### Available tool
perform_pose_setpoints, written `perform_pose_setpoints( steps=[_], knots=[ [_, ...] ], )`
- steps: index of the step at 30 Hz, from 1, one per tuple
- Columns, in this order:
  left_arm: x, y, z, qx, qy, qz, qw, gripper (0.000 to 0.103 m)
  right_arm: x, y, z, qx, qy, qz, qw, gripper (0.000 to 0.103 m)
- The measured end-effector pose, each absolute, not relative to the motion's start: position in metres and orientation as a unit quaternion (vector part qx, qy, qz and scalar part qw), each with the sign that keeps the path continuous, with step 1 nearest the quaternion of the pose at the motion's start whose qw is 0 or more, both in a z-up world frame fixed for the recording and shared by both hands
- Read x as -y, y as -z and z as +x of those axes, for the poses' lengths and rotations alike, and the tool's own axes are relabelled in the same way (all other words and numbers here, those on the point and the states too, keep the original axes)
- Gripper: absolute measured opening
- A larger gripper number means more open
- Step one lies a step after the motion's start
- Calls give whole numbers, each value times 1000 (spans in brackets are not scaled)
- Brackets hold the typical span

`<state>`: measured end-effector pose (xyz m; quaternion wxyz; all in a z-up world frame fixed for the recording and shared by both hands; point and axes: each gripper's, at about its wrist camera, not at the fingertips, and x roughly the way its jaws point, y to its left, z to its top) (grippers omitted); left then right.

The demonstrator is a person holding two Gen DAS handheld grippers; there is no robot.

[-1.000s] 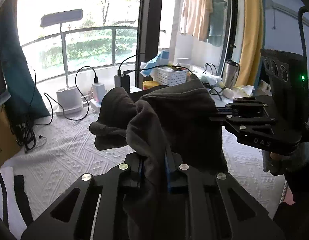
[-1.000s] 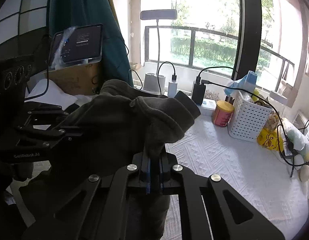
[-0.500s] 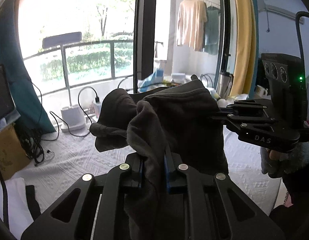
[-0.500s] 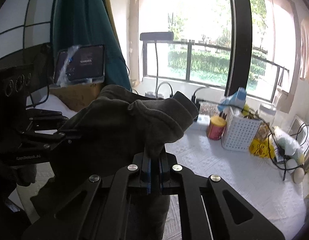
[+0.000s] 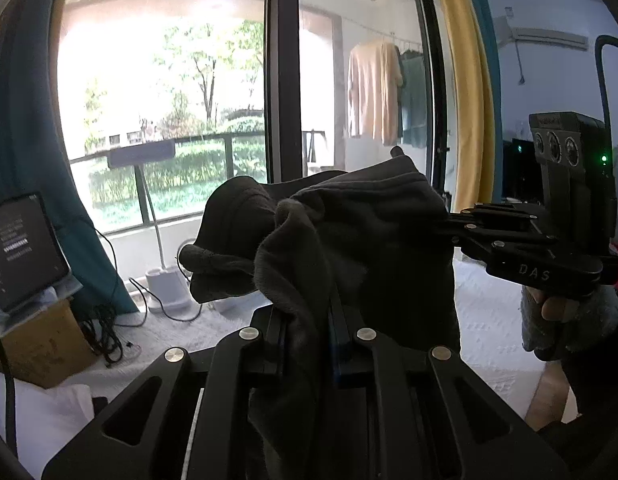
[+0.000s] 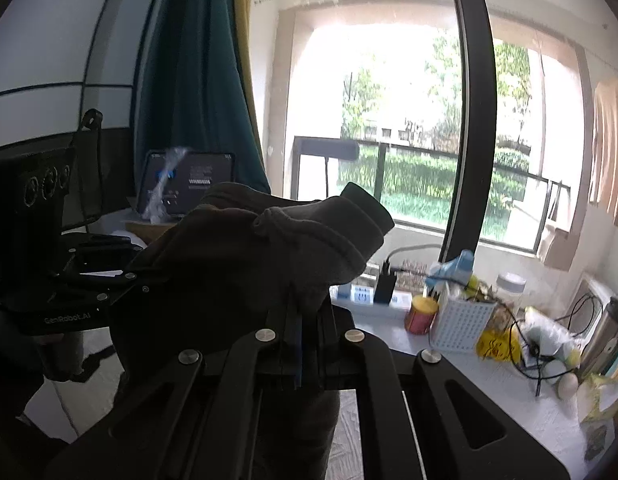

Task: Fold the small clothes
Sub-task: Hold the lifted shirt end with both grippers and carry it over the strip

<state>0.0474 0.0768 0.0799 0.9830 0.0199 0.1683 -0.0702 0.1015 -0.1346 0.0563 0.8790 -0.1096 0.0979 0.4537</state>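
A dark grey fleece garment (image 5: 369,240) hangs in the air between both grippers, bunched and folded over at its top. My left gripper (image 5: 307,312) is shut on a thick fold of it, the cloth squeezed between the blue-edged pads. My right gripper (image 6: 303,308) is shut on another part of the same garment (image 6: 249,264). The right gripper (image 5: 453,224) shows at the right of the left wrist view, held by a gloved hand (image 5: 565,320). The left gripper's body sits at the left of the right wrist view; its tips are hidden by cloth.
Below lies a table with a white textured cover (image 6: 461,384). On it are a white basket (image 6: 461,320), a yellow can (image 6: 421,314), chargers with cables (image 6: 385,284), a lamp base (image 5: 165,284). A tablet (image 5: 21,248) rests on a cardboard box (image 5: 41,344).
Both grippers have risen together with the garment and tilted upward. The table has dropped low in both views and more window and ceiling shows. The grips have not changed.
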Motion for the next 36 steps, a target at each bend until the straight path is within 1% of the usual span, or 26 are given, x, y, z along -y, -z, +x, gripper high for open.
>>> perform_pose_setpoints(
  steps=[10, 19, 26, 36],
  knots=[
    [-84, -108, 6, -121, 55, 23, 991, 17, 135, -86, 60, -32, -470, -112, 875, 5],
    [-101, -125, -36, -90, 28, 34, 995, 17, 124, -101, 27, 10, -501, -112, 858, 5],
    [-113, -133, -77, -86, -3, 48, 995, 17, 111, -101, 4, 34, -530, -115, 840, 5],
    [-130, -126, -125, -99, -41, 62, 992, 17, 85, -86, -19, 32, -575, -117, 809, 5]
  ],
)
